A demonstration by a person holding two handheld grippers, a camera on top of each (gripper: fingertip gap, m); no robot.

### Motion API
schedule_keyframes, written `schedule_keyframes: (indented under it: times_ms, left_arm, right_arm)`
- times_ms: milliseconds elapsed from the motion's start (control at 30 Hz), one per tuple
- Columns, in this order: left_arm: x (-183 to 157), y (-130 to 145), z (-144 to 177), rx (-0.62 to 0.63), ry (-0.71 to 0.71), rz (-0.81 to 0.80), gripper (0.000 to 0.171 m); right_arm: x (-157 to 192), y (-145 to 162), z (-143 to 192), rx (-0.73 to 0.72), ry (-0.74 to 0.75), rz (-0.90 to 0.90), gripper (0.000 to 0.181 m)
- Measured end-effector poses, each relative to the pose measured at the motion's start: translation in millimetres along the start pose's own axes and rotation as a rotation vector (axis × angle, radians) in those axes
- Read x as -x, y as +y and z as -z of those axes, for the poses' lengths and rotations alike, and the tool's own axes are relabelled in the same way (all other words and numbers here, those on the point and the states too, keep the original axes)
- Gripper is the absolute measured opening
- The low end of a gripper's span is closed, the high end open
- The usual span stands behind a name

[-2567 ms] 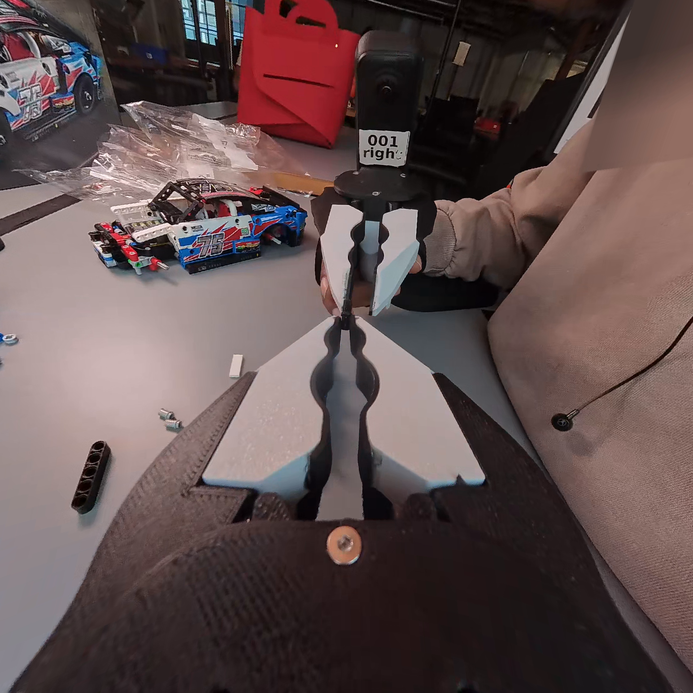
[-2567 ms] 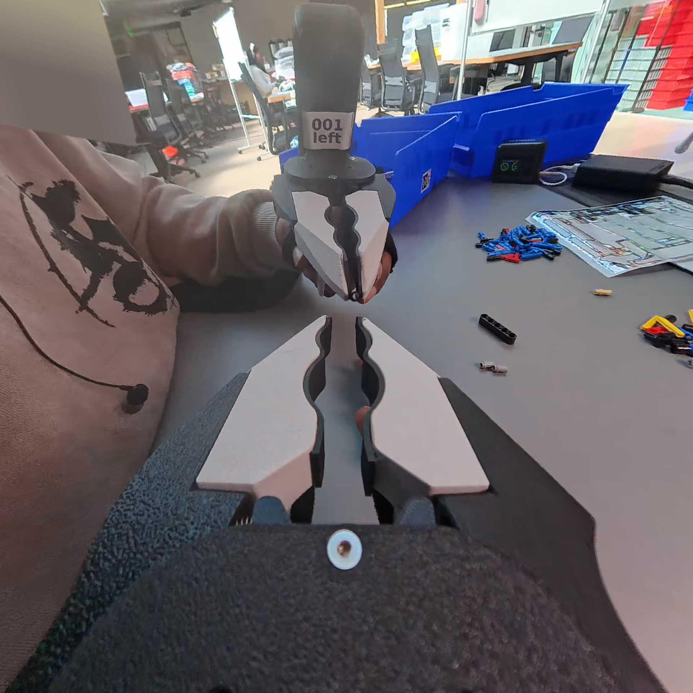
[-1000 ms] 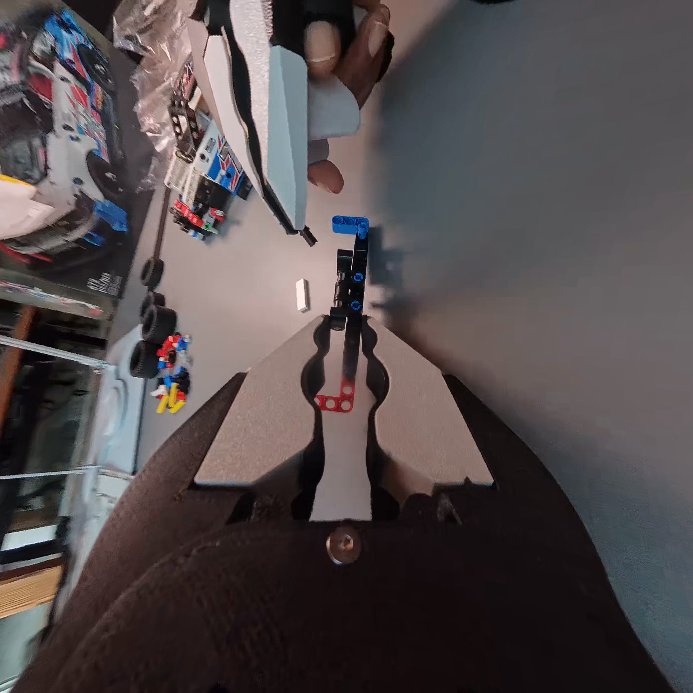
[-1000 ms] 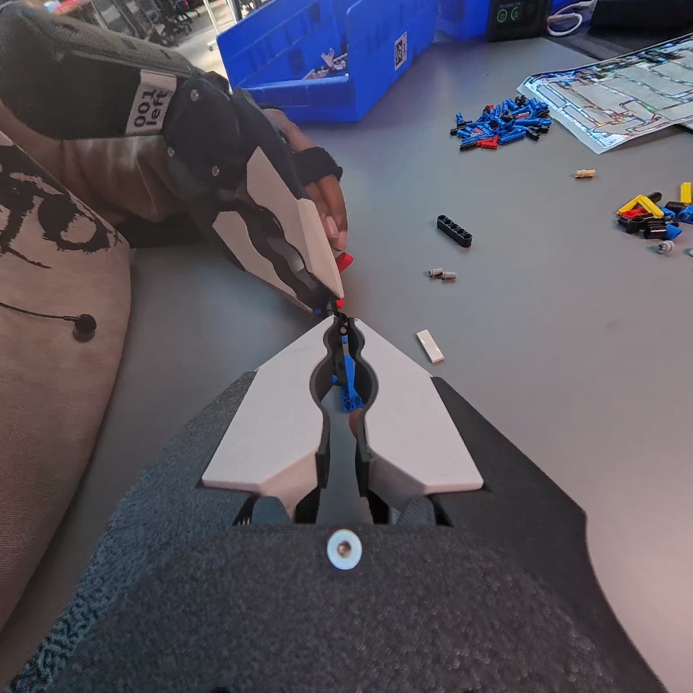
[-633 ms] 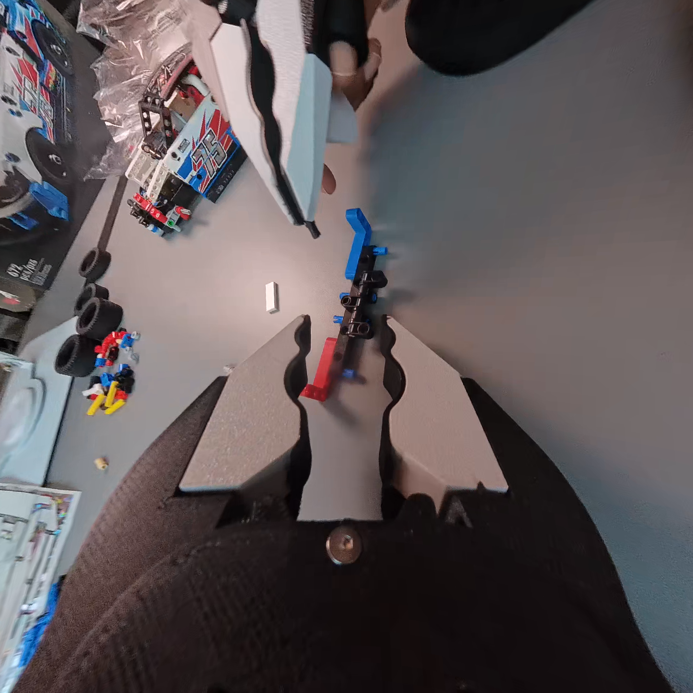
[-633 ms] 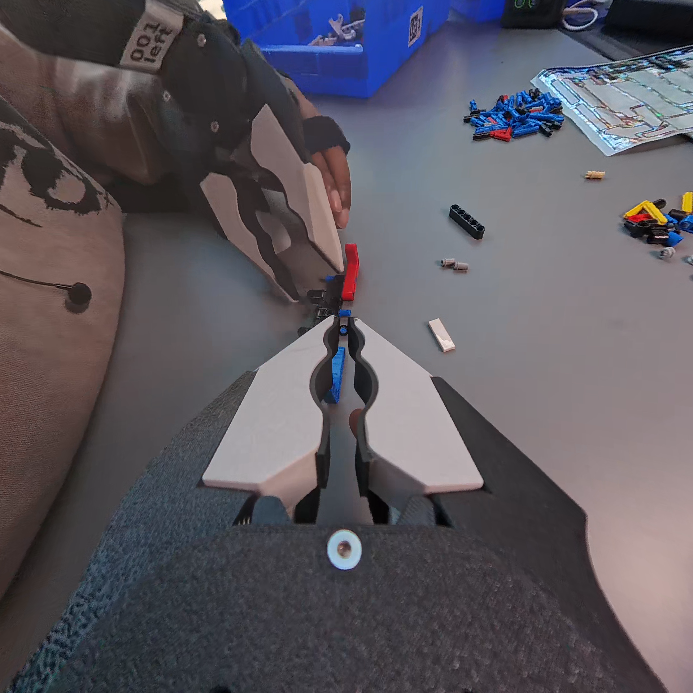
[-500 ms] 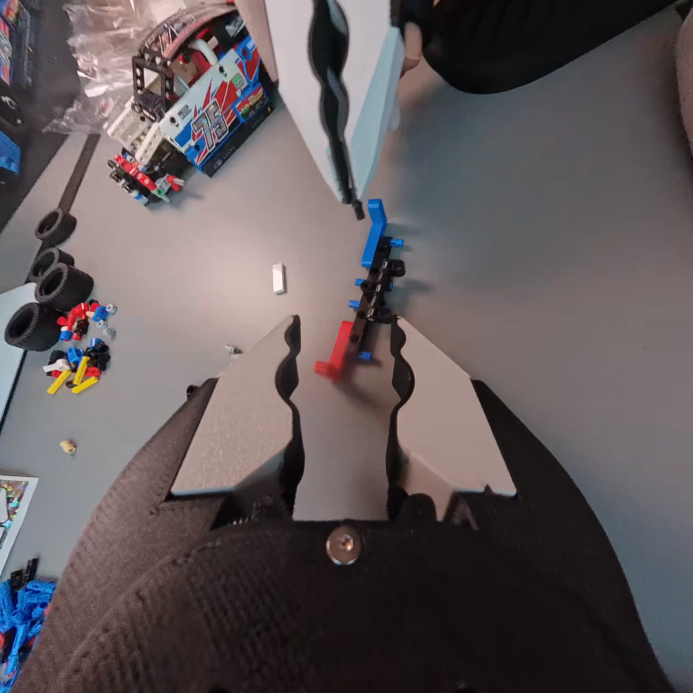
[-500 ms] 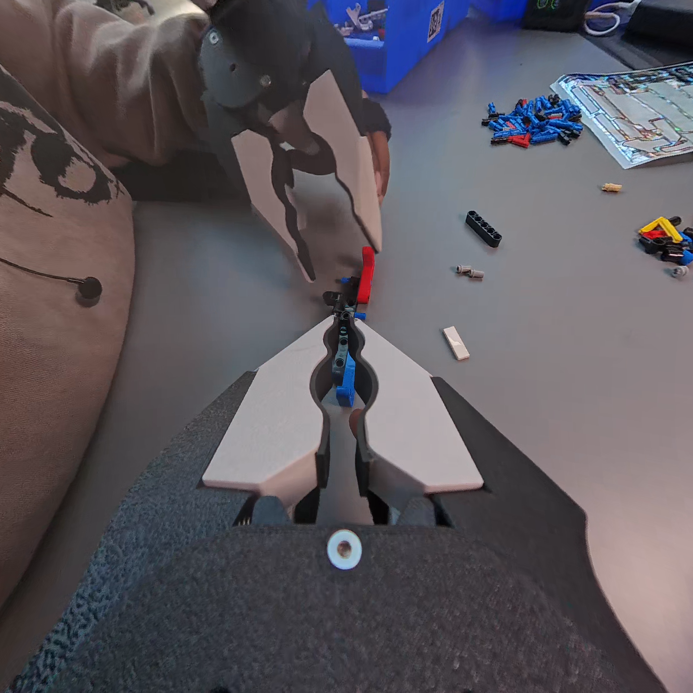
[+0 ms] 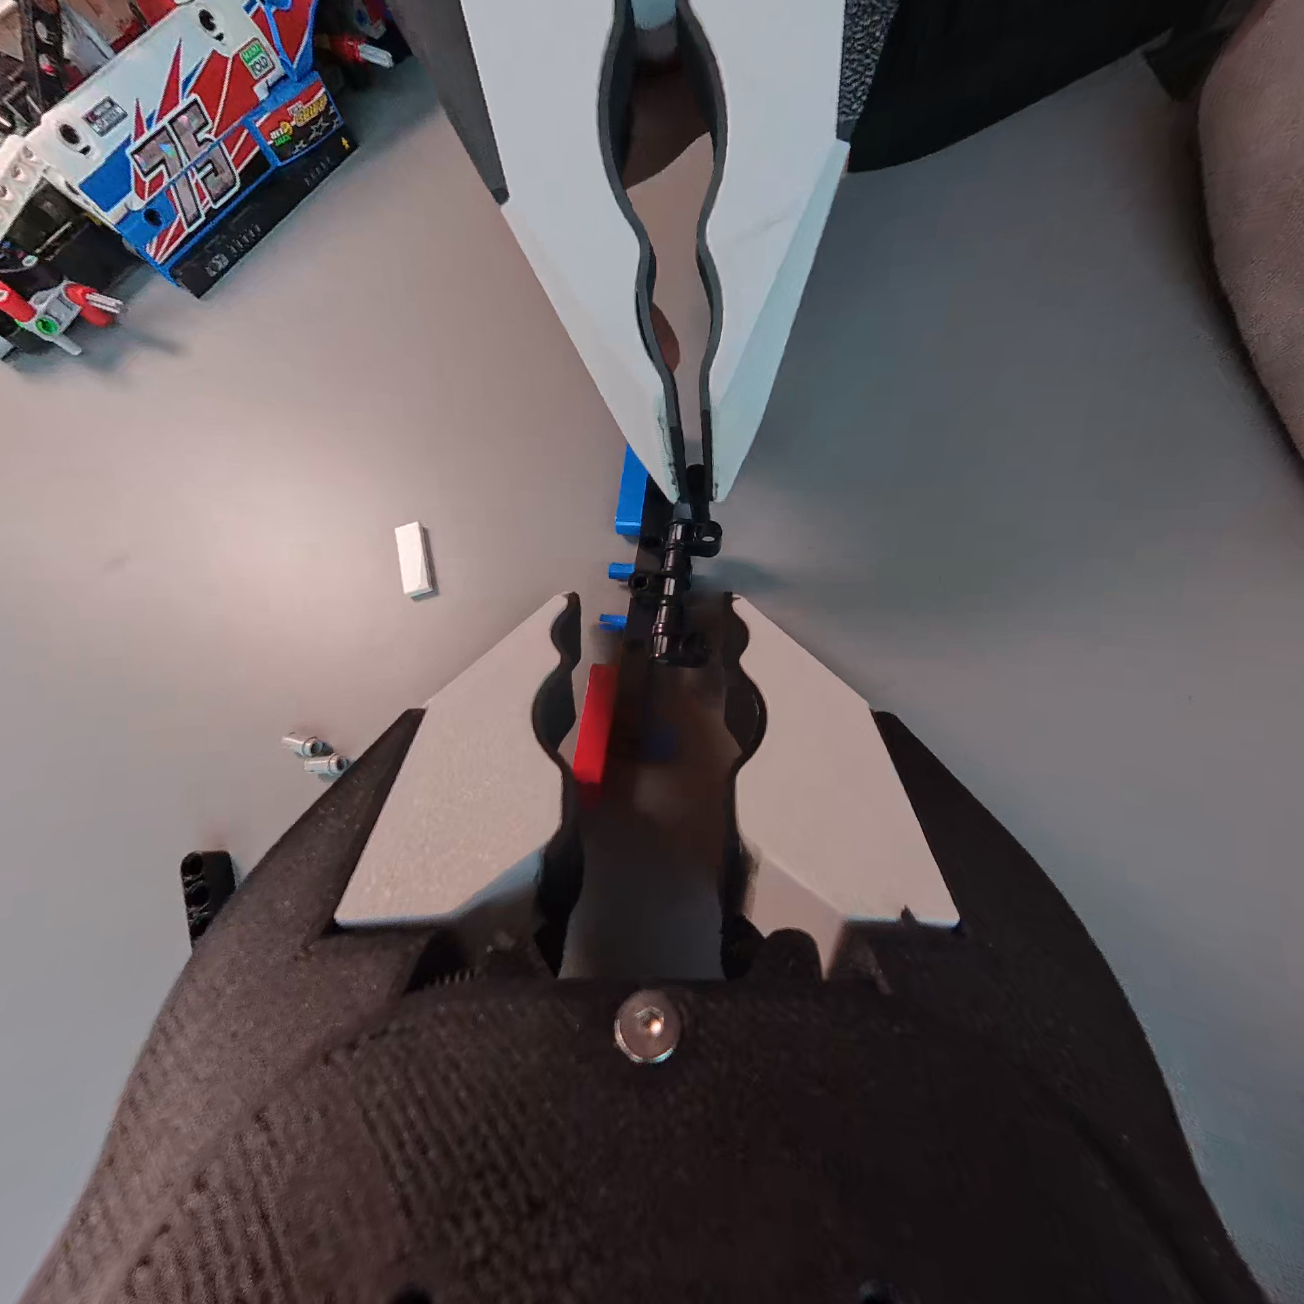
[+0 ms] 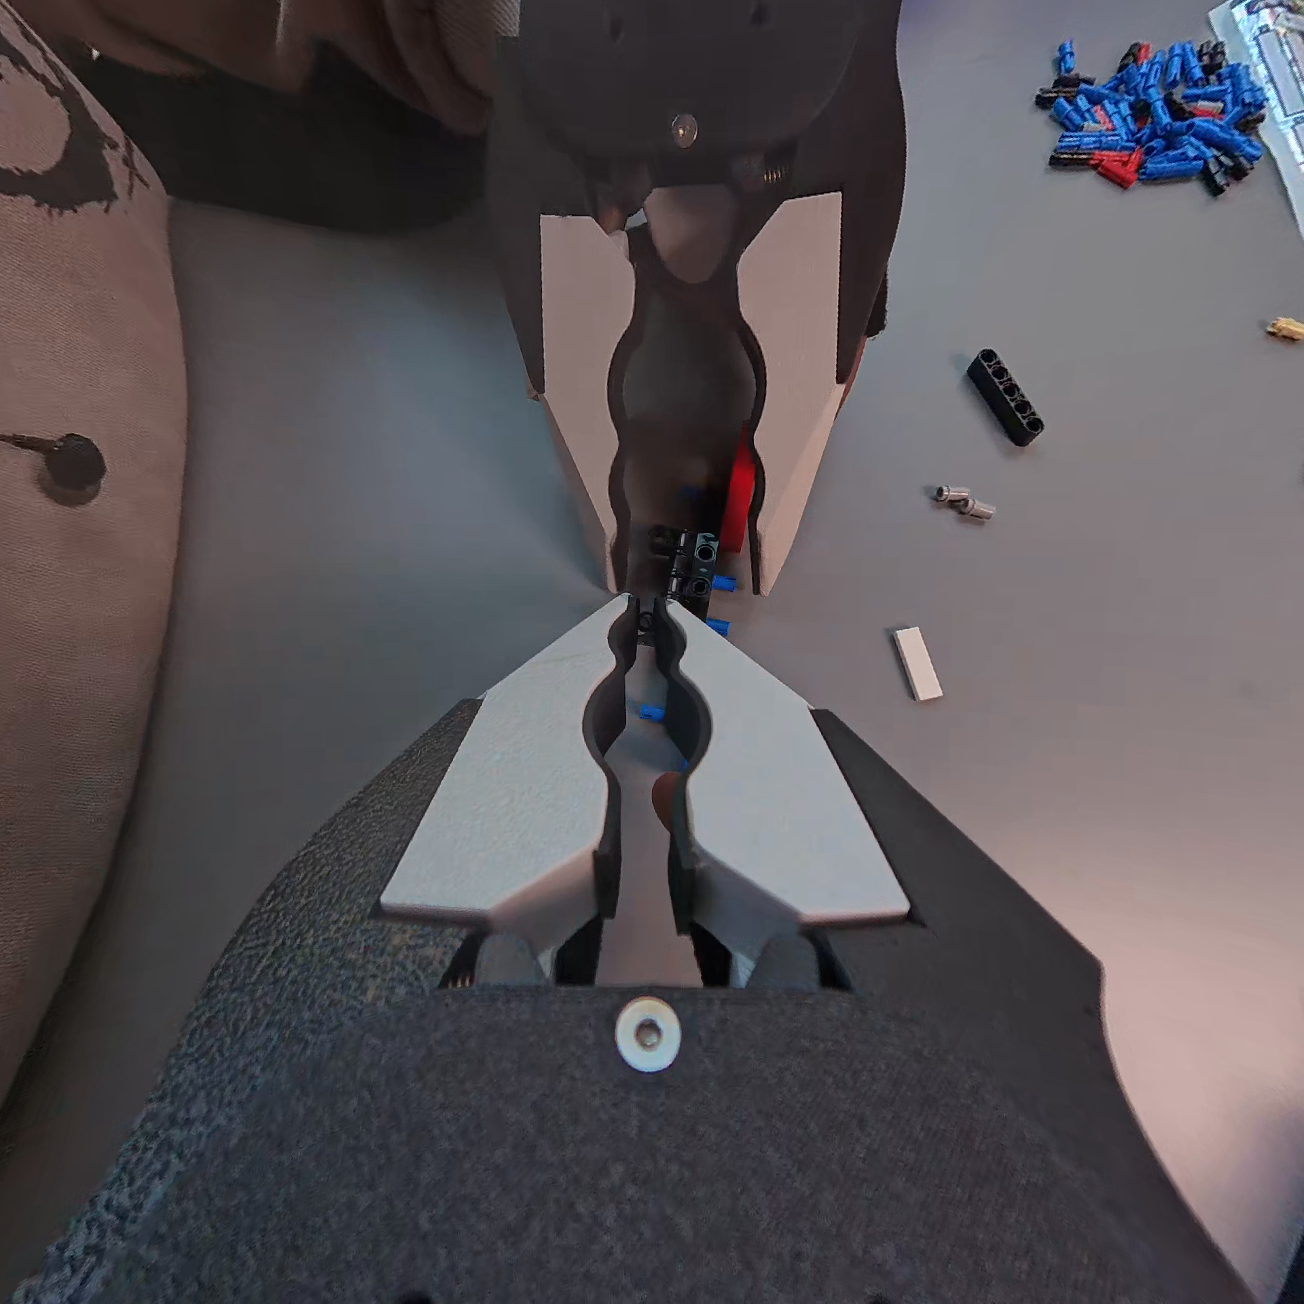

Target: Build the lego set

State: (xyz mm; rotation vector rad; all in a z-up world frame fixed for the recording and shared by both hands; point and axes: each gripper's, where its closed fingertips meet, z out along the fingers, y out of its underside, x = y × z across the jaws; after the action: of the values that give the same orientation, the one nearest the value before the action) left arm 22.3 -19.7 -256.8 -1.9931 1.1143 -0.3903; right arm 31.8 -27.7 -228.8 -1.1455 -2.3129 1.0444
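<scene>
The two grippers face each other tip to tip, low over the grey table, both pitched steeply down at it. The left gripper has its jaws spread wide, straddling the near end of the lego assembly without touching it as far as can be seen. The right gripper has its jaws pinched nearly together on the black end of that assembly, gripping it at the very tips.

The left wrist view shows things the other does not: the built race car in white, blue and red at the far left, and the right gripper's tips from the front, closed on a thin black rod. The right wrist view alone shows a heap of blue pins at the top right, a tan sleeve along the left edge and a small tan piece. Both views catch the white tile, the two grey connectors and the loose black beam.

The assembly lies on the table between the grippers: a black beam with a black axle part alongside, blue pins sticking out sideways, a red piece at the left gripper's end and a blue piece at the other (the red end is blurred, so its shape is uncertain).
</scene>
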Motion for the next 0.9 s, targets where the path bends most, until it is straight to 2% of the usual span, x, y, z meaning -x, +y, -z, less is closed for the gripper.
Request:
schedule_keyframes:
  times_ms: [100,433,667,900]
  left_arm:
    - [3,-1,-3,0.016,-0.037,0.016,0.025]
    - [7,-1,-5,0.042,-0.149,0.118,0.024]
    - [8,-1,-5,0.046,-0.170,0.125,0.024]
    - [7,-1,-5,0.041,-0.167,0.131,0.024]
  right_arm:
    - [-2,0,0,0.008,0.025,-0.044,0.001]
    - [-20,6,3,-0.087,0.188,-0.300,0.001]
    - [-21,10,1,-0.030,0.218,-0.294,0.001]
    - [-22,11,0,0.077,0.267,-0.148,0.000]
